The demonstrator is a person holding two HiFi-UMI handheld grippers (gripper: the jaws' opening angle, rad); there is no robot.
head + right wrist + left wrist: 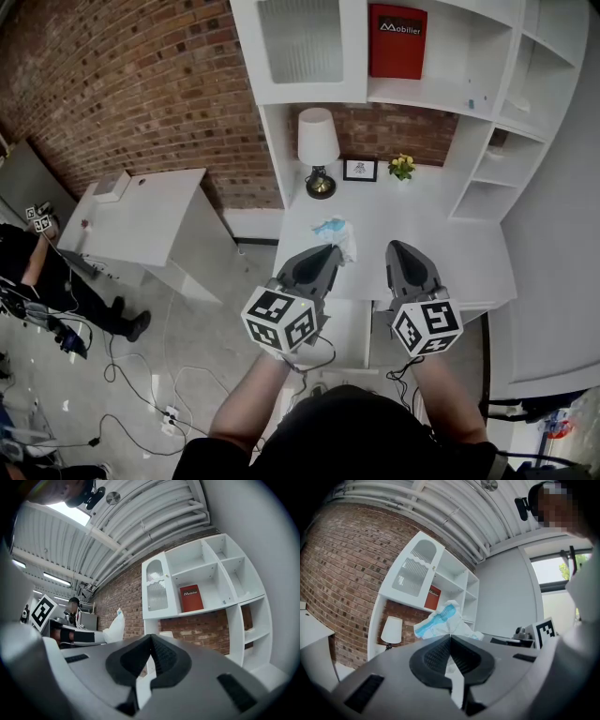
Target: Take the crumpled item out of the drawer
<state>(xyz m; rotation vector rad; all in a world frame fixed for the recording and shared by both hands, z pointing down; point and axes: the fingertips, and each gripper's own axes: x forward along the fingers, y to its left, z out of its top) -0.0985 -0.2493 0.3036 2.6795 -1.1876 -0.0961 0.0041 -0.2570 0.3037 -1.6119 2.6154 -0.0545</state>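
1. left gripper (pixel 330 253): jaws clamped on the crumpled white and blue paper-like item (pixel 440 619), which sticks out just past the jaw tips, above the white desk top (pixel 422 234).
2. white drawer (pixel 349 330): appears pulled out, below and between the two grippers; the item is clear of it.
3. right gripper (pixel 151 637): jaws together, nothing between them.
4. judgement: removal looks done; setting the item down may remain.

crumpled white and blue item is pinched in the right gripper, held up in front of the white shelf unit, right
No: the left gripper, not the right gripper, is shut on the crumpled white and blue item, as the left gripper view shows. It is held up in front of the white shelf unit.
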